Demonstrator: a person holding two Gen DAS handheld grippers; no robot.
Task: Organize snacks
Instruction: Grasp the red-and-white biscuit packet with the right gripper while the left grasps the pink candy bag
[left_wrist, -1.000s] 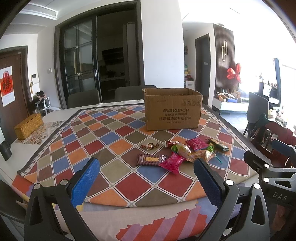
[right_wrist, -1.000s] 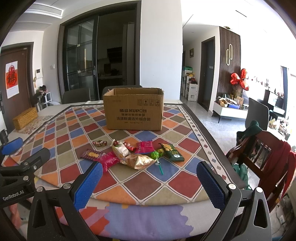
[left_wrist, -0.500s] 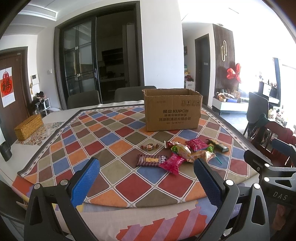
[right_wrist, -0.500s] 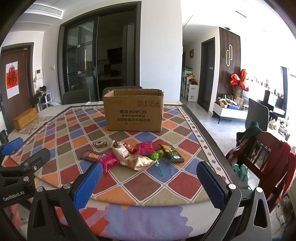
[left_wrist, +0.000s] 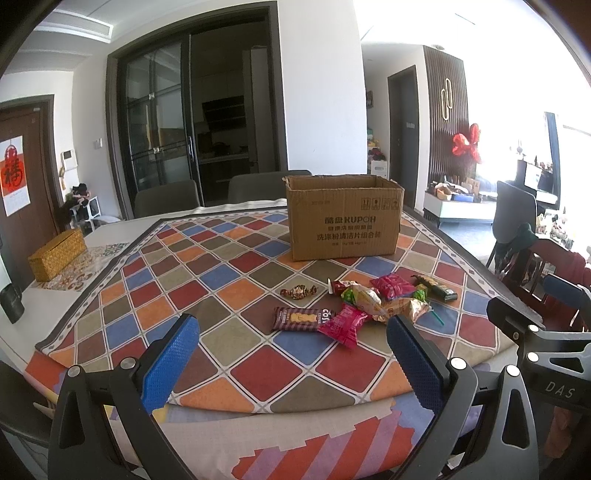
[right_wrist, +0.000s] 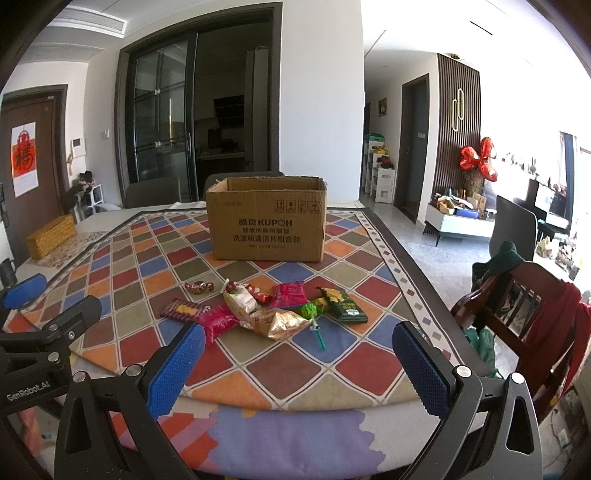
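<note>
snacks lie in a loose heap on the diamond-patterned tablecloth, in front of an open cardboard box and apart from it. from the left wrist view the heap overlaps so much that an exact count is hard; about eight wrapped pieces show: a brown biscuit bar, a pink packet touching its right end, a twisted brown candy on its own behind them, a second pink packet, a dark green packet, and crinkled gold and green wrappers between. the inside of the box is hidden by its front wall. a woven yellow box sits far left on the table, and a dark cup is cut off by the left edge. two grey chairs stand behind the table. the left gripper hangs over the near table edge, jaws spread wide, nothing between them. the right gripper's body juts in at the right edge.

from the right wrist view the same heap sits nearer centre, and a green stick pokes out toward the camera. the box stands behind it, contents hidden. a wooden chair draped with red cloth stands right of the table. the right gripper is gaping and empty, short of the snacks. one blue pad of the left gripper shows at the left edge.
</note>
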